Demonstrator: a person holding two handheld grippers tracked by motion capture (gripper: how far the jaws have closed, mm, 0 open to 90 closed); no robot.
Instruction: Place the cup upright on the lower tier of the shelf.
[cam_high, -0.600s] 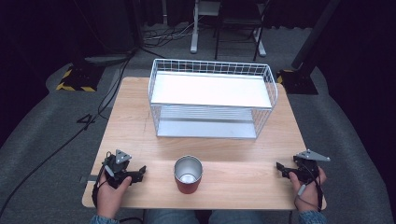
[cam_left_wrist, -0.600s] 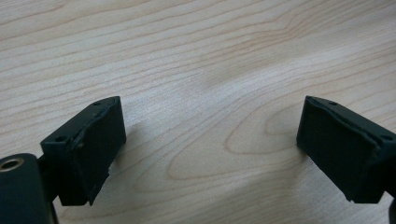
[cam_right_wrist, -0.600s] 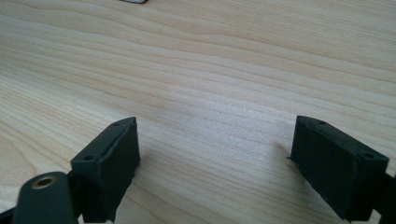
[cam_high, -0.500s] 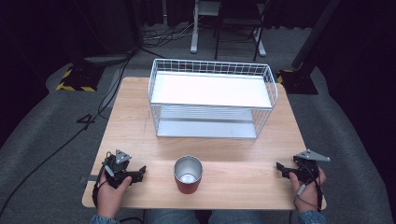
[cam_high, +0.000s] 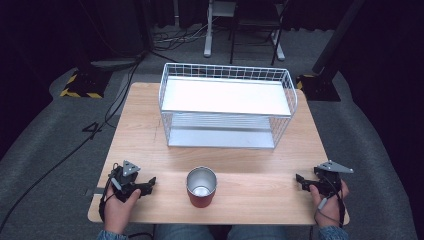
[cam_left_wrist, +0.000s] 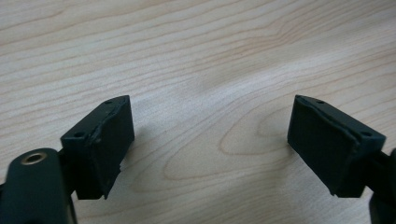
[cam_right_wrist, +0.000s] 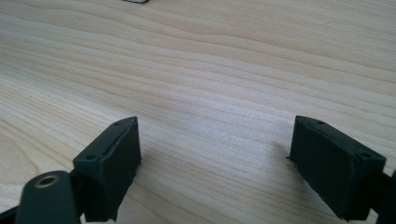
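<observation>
Wood grain, pale and wavy, is seen across the table (cam_high: 150, 125); the table is set on grey carpet (cam_high: 45, 150), with dark surroundings, cables and a yellow-and-black striped base (cam_high: 80, 86) beyond. A white wire basket (cam_high: 227, 102) is placed at the table's far middle; a red metal cup (cam_high: 201, 186) is stood upright near the front edge, between the hands. The left gripper (cam_high: 145, 184) is held at the front left, its jaws spread wide over bare wood; the right gripper (cam_high: 302, 180) is held at the front right, likewise spread and empty. No legible writing is made out.
</observation>
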